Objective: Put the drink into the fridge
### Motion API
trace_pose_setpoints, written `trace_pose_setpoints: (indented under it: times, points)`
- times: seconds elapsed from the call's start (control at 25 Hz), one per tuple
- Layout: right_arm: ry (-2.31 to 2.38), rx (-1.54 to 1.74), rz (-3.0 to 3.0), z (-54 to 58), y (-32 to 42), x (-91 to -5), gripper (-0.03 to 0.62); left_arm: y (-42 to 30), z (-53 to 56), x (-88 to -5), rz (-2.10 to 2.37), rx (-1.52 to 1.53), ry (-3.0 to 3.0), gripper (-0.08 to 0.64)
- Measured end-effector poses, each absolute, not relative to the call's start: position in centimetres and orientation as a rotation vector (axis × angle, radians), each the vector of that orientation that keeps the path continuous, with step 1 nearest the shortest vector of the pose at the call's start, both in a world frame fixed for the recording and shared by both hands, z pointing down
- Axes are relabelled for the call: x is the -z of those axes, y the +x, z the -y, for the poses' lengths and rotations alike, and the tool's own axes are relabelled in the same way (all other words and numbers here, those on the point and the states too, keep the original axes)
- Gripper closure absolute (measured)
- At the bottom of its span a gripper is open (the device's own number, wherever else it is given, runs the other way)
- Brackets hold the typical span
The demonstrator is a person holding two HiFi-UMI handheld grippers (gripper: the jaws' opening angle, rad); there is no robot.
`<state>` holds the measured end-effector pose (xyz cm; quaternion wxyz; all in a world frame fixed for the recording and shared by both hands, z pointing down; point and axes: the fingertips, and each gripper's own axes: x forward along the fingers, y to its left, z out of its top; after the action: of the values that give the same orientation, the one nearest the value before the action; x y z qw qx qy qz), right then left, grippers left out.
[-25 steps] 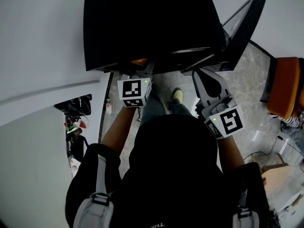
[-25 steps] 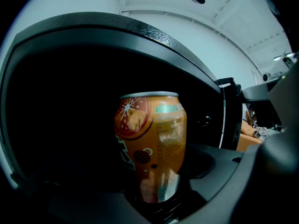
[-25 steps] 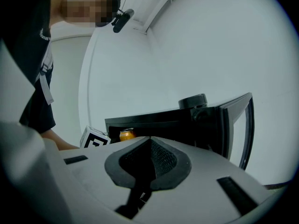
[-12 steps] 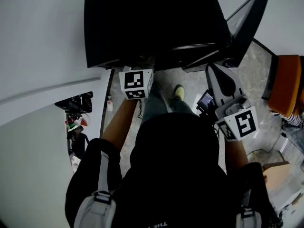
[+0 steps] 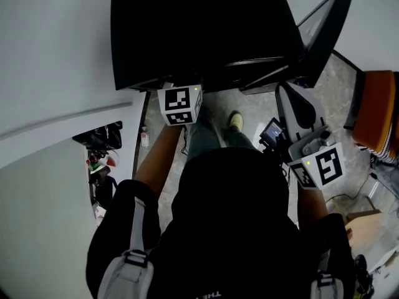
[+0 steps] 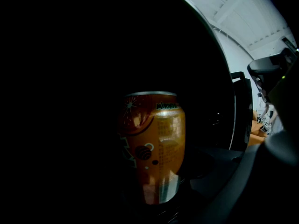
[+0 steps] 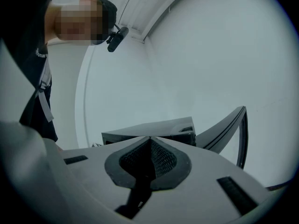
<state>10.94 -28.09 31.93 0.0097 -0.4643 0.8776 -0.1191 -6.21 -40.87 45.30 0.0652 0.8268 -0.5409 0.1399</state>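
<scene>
- Can point(image 6: 154, 143): orange, upright, inside the dark fridge point(image 5: 199, 30). It is judged clamped low between the jaws of the left gripper point(image 5: 180, 104).
- Left gripper: advanced into the fridge mouth over the last second. The can is no longer seen from the head view.
- Right gripper point(image 5: 290, 98): jaws together, nothing held, drawn back rightward from the door point(image 5: 321, 36), which is left open.
- Remaining, as judged: set-down, release, withdrawal.

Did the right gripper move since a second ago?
Yes. In the head view the right gripper has slid right and a bit down, away from the black fridge and nearer the orange seat.
</scene>
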Motion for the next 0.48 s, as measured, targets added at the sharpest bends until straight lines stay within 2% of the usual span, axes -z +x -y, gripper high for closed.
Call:
trace_pose_setpoints:
  times: [0.48]
  points:
    - [-1.402, 0.381, -2.753, 27.2, 9.5, -32.0, 0.578, -6.5, 41.8, -45.4, 1.725, -0.485, 2.415, 0.215]
